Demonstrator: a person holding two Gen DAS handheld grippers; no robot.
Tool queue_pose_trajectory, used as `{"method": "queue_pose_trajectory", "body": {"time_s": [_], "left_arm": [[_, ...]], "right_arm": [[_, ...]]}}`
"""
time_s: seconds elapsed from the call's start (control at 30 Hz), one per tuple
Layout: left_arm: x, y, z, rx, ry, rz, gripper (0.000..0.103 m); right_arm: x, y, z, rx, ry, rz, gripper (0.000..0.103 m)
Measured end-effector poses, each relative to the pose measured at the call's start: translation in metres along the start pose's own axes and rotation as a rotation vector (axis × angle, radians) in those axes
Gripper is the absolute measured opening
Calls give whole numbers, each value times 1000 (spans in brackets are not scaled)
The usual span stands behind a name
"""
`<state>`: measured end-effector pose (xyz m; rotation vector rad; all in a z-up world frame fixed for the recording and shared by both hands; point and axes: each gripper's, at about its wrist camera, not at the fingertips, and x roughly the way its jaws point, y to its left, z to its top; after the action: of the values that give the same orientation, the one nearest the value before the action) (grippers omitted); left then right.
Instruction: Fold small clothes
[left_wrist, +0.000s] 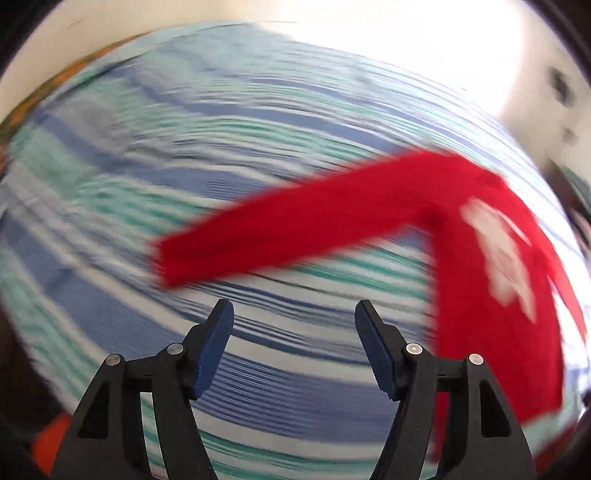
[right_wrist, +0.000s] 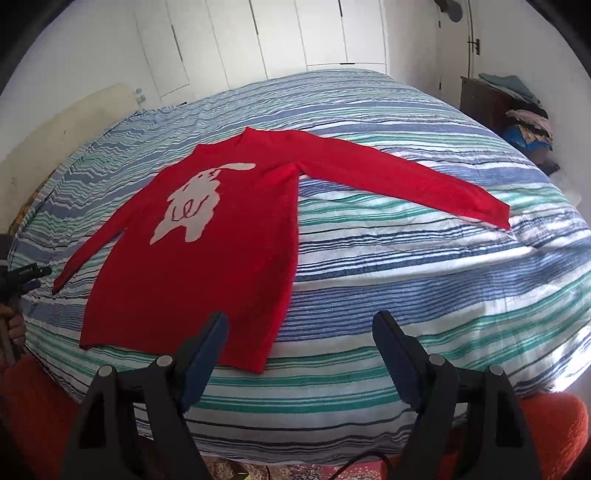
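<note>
Sweater (right_wrist: 207, 258) lies flat on striped bed (right_wrist: 406, 295), both grippers empty.

Ahead of the right gripper: bed with a blue-green striped cover (right_wrist: 406, 280), white wardrobe doors (right_wrist: 280, 33) behind it, dark dresser (right_wrist: 484, 99) piled with clothes off right.

- Sweater (right_wrist: 207, 266): bright red, with a pale cream animal-shaped motif (right_wrist: 192, 210) on the chest, thin red squiggles inside it.
- Bedspread (right_wrist: 406, 295): white with blue, teal-green and dark navy stripes.
- Wardrobe doors (right_wrist: 295, 33): plain white.
- Gripper pads (right_wrist: 201, 363): dark blue on black.
</note>
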<state>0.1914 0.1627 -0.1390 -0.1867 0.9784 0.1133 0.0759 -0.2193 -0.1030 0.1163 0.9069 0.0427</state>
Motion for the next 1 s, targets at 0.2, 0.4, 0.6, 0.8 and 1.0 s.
{"method": "queue_pose_trajectory", "body": {"time_s": [0.2, 0.4, 0.6, 0.8, 1.0], "left_arm": [[40, -95, -65, 268, 171, 19, 73], [-3, -51, -56, 220, 27, 30, 91], [39, -7, 10, 136, -119, 126, 99], [103, 13, 5, 131, -32, 75, 103], [101, 16, 1, 127, -23, 67, 103]], "right_arm": [[36, 29, 3, -96, 52, 43, 80], [67, 22, -20, -67, 200, 36, 80], [76, 26, -14, -35, 197, 5, 80], [80, 30, -13, 13, 208, -33, 80], [77, 33, -15, 30, 225, -76, 80]]}}
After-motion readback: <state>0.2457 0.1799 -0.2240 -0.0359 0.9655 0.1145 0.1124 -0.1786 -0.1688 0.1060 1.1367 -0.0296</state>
